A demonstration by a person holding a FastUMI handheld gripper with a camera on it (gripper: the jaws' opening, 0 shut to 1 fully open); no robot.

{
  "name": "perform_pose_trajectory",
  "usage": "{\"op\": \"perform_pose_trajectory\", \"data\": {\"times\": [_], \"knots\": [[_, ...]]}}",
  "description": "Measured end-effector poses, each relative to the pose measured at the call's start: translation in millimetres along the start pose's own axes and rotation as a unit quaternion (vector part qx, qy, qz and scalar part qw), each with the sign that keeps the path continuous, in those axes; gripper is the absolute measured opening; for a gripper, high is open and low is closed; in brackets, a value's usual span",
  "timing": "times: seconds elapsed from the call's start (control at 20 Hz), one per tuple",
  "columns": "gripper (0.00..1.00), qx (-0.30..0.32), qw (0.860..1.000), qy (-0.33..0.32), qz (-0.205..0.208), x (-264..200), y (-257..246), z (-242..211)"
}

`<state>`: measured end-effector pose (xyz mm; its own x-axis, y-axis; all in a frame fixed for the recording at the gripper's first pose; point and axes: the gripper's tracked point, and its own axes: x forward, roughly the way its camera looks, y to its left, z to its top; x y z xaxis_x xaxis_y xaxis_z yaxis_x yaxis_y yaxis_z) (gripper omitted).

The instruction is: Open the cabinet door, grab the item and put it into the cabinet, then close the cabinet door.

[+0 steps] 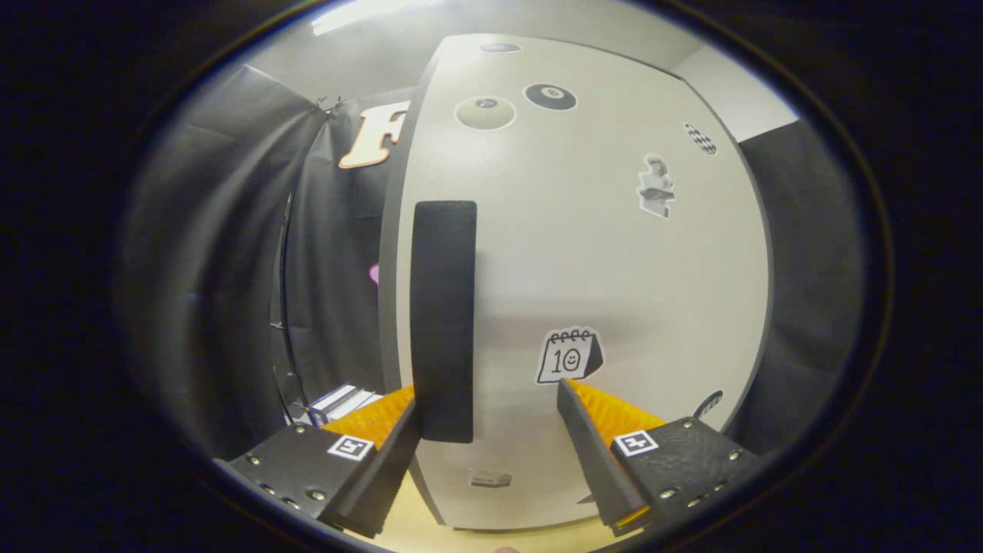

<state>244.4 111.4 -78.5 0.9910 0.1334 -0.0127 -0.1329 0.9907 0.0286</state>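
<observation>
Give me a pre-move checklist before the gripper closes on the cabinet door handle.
1. Gripper open: ok, the fingers stand wide apart.
2. Handle between the fingers: ok, though it sits hard against the left finger, far from the right one.
3. Fingers gripping the handle: not ok, the right finger is clear of it.
4. Cabinet door shut: cannot tell; its left edge shows, but not the seam with the cabinet body.
5. Item to stow located: cannot tell; a blue and white box lies beyond the left finger, and whether it is the item is unclear.
</observation>
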Motion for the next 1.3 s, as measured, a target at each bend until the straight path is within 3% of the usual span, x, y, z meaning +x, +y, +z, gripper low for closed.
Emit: {"op": "perform_pose_trajectory", "data": {"times": [0.35,0.6,1.3], "knots": [[0.98,0.003,1.0,-0.006,-0.008,2.4,0.8,2.9],[0.99,0.02,1.0,0.012,0.01,-17.8,5.3,-3.6],[0.99,-0.003,0.999,0.022,-0.037,-219.5,-54.2,16.7]]}}
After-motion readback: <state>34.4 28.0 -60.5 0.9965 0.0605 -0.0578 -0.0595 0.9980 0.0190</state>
